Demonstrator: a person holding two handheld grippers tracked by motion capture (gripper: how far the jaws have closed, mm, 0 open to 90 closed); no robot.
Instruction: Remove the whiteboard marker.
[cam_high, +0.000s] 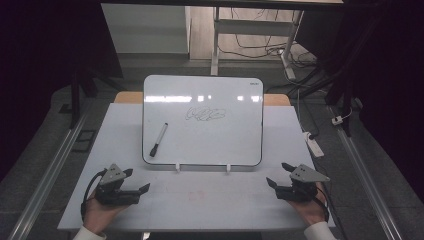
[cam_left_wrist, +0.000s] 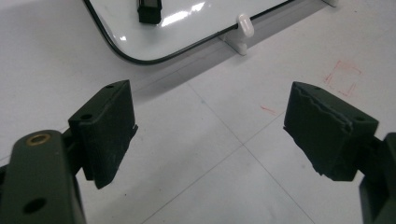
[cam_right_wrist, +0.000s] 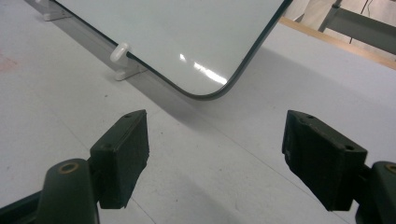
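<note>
A white dry-erase board (cam_high: 202, 120) leans on small white feet in the middle of the table, with a black scribble (cam_high: 205, 114) on it. A black marker (cam_high: 158, 139) lies on its lower left part; the marker's end (cam_left_wrist: 149, 10) shows in the left gripper view. My left gripper (cam_high: 136, 180) rests on the table at the near left, open and empty, short of the board's corner (cam_left_wrist: 140, 58). My right gripper (cam_high: 279, 175) rests at the near right, also open and empty, in front of the board's other lower corner (cam_right_wrist: 205, 91).
The white tabletop (cam_high: 200, 200) carries faint red marks (cam_left_wrist: 343, 77) near its middle. A white support foot (cam_left_wrist: 243, 32) holds the board's lower edge. A power strip (cam_high: 314, 145) lies off the table's right edge. Desk legs and cables stand behind.
</note>
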